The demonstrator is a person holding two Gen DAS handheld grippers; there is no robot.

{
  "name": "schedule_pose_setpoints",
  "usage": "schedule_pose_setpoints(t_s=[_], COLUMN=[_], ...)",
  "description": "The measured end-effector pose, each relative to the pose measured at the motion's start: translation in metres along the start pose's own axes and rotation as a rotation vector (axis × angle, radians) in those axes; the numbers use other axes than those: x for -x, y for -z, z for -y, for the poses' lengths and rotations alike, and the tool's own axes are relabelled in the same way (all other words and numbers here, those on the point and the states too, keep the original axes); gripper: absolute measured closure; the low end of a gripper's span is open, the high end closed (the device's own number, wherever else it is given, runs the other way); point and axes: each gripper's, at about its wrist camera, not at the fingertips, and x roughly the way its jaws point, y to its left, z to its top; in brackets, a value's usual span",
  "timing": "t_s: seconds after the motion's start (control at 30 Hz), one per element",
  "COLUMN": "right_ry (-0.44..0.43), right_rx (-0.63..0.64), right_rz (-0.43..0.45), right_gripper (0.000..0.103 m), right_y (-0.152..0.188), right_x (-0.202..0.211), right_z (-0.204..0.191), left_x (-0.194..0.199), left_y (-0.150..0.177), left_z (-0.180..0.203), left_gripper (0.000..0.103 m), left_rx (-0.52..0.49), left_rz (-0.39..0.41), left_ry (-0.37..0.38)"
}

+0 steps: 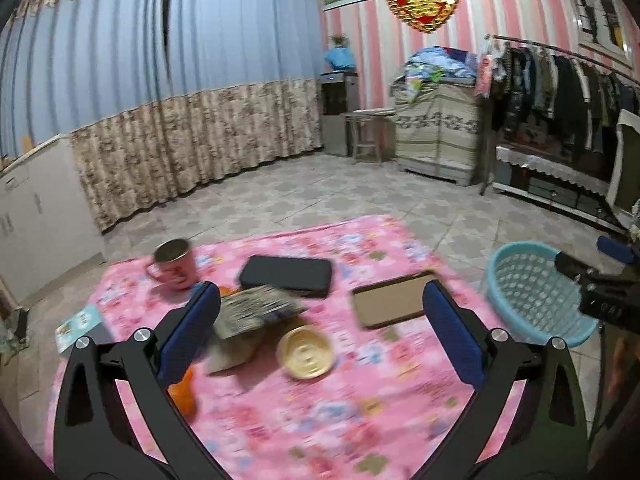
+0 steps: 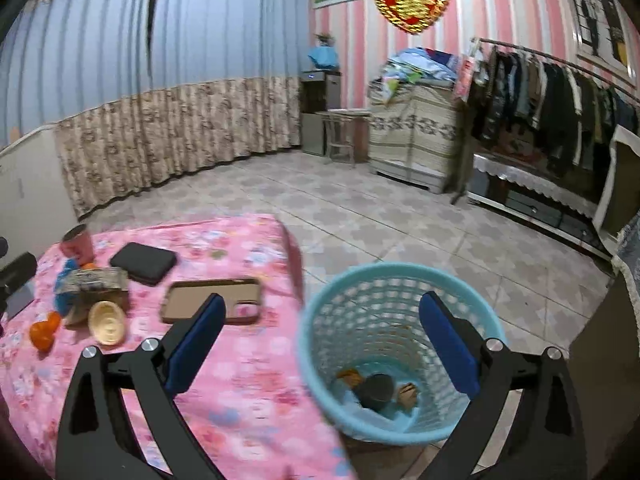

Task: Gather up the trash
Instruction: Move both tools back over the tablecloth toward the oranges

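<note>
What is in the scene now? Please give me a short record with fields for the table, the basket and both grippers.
table cover: pink floral cloth
on table: pink mug, black case, brown phone case, round cream lid, orange peel, crumpled wrapper
basket: light blue mesh basket on the floor beside the table, a few scraps at its bottom
left gripper: open, empty, above the table
right gripper: open, empty, over the basket
</note>
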Motion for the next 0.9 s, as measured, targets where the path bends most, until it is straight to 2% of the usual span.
schedule_pose_setpoints(t_s=[0.2,0.43,0.53,0.7,0.9], right_ry=[-0.054,-0.085,-0.09,-0.102,-0.117], right_rx=[0.052,0.108,0.13,0.162,0.184], right_rz=[-0.009,-0.013,-0.022,-0.03,-0.036], right_gripper=[0.008,0.008,0.008,0.008,0.008], right_y=[0.007,0.014,0.017,0.02,0.027], right_x=[0.003,-0.002,-0.011,-0.027,-0.046], right_z=[-0.054,-0.101,-0.12,-0.145,-0.164], left_x=[0.003,-0.006,-0.014,-0.026,-0.041], left_y=[0.022,0.048,0.056,0.068,0.087], left_z=[-0.06,-0.119,-0.135,-0.147,-0.168], left_gripper=[0.005,0.005,0.005,0.005,0.005], left_rx=[0.043,0.122,0.157,0.161,0.228], left_rz=[-0.04,-0.081,-0.101,-0.123,-0.184], left_ry=[-0.093,-0.145,-0.158,-0.181,-0.17])
